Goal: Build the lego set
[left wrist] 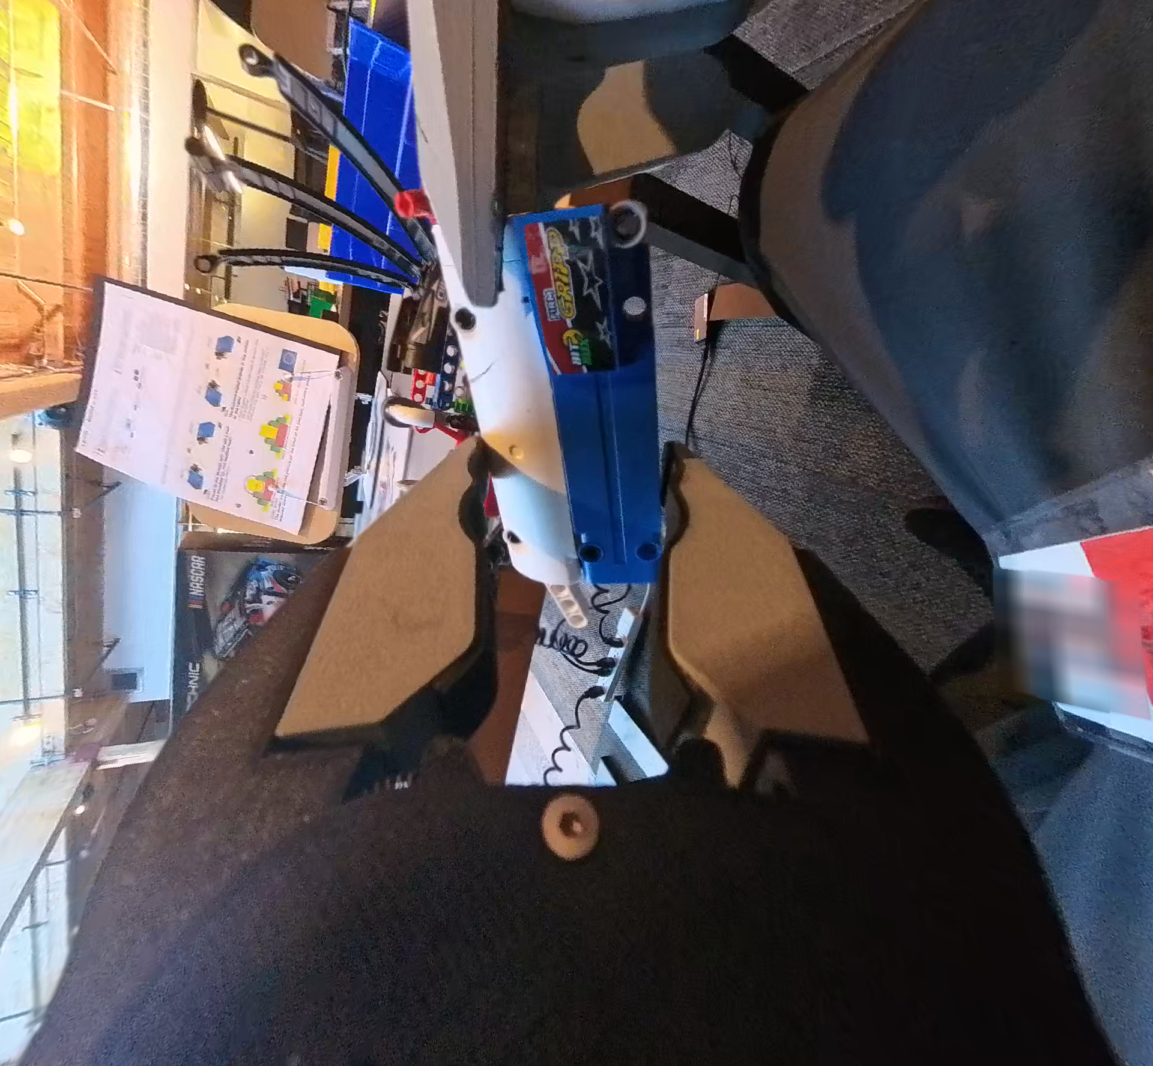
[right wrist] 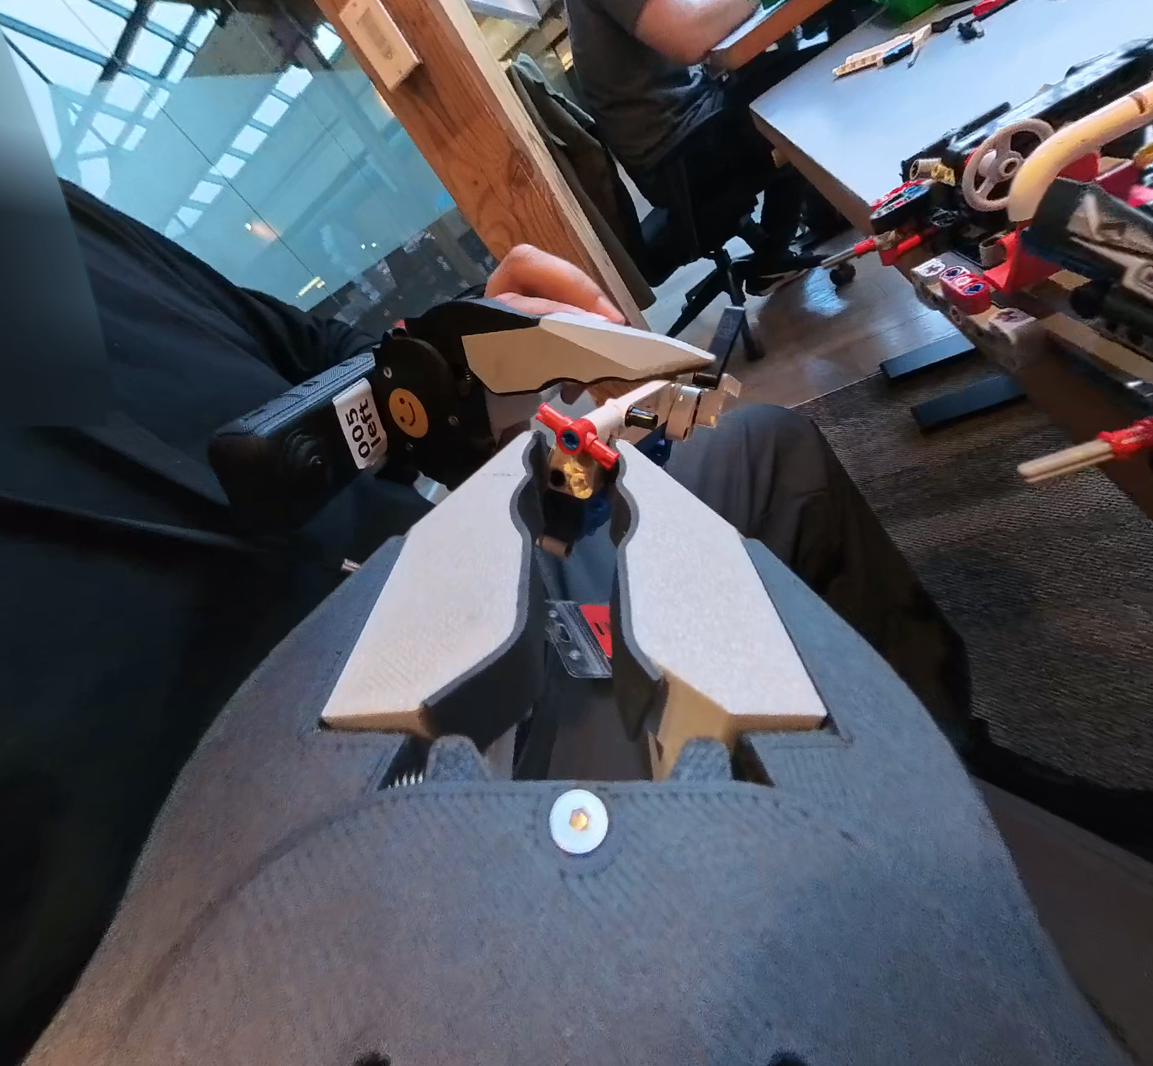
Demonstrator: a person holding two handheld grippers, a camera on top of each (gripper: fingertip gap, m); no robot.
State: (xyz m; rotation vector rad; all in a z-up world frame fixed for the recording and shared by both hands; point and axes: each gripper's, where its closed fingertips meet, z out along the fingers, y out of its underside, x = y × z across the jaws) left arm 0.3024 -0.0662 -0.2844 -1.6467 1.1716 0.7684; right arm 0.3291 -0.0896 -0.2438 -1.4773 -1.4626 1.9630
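**A:** What have I got in the left gripper (left wrist: 571, 468)?

**B:** Its two tan fingers (left wrist: 405, 618) are clamped on a lego sub-assembly (left wrist: 561, 399): a blue panel (left wrist: 614, 462) with a colourful sticker, joined to a curved white panel (left wrist: 505, 362). The piece sits between the fingertips and runs forward, away from the camera. My left view is rolled on its side, so the room looks tipped over.

**A:** And the right gripper (right wrist: 577, 474)?

**B:** Closed round a small cluster of parts: a red cross-shaped connector (right wrist: 577, 434) on top, a gold-tan piece (right wrist: 574, 477) under it and a black one (right wrist: 558, 521) lower. The fingers (right wrist: 455, 587) press in from both sides. The red connector lies just beside the white part of the assembly, but I cannot tell whether they touch.

**A:** Where is all this?

**B:** Off the table, held above my lap (right wrist: 811, 505), over grey carpet (right wrist: 1029, 537). In the right view the left gripper comes in from the left with my hand (right wrist: 549, 281) on it.

**A:** Farther out?

**B:** The partly built car model (right wrist: 1048, 225), black and red with a beige steering wheel (right wrist: 1004, 162), stands on the table (right wrist: 873, 100) at right. A printed instruction sheet (left wrist: 206, 406) stands propped on a holder in the left view, with the set's box (left wrist: 231, 612) nearby. Another person (right wrist: 642, 56) sits at a desk behind.
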